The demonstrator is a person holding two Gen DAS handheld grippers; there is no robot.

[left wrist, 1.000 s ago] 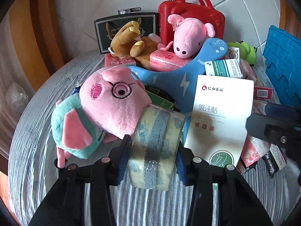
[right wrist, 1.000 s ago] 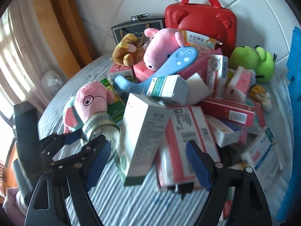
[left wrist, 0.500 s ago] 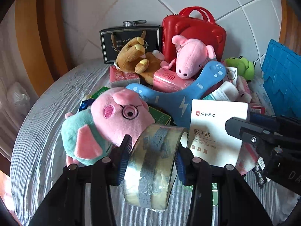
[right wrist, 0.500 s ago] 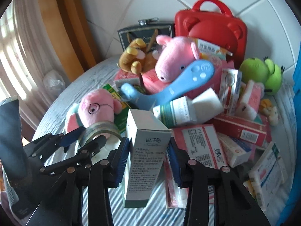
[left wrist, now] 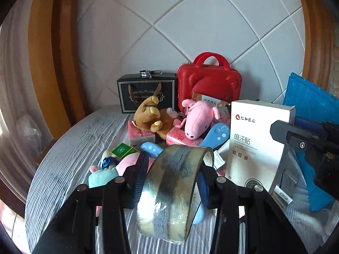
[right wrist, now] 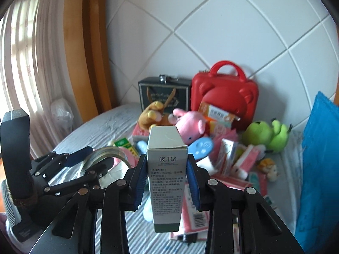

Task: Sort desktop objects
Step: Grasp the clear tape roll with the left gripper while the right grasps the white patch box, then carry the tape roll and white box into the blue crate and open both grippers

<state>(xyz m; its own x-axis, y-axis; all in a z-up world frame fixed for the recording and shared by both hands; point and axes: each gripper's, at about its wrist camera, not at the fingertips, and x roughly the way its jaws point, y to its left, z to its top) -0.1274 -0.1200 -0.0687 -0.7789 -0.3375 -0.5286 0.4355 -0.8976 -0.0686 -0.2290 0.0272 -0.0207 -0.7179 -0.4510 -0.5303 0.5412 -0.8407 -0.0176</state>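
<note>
Compared with a second ago, both held things are being carried higher, clear of the pile, and the white upright cardboard box [right wrist: 166, 174], earlier loose between spread fingers, is now being clamped by the right gripper [right wrist: 167, 182]. The wide roll of clear packing tape [left wrist: 171, 192] is being gripped on edge between the fingers of the left gripper [left wrist: 171, 185]. Beyond both claws, a pink plush pig [left wrist: 198, 118], a brown plush toy [left wrist: 151, 116] and a red plastic carry case [left wrist: 209, 84] are being left on the striped tablecloth [left wrist: 74, 154].
</note>
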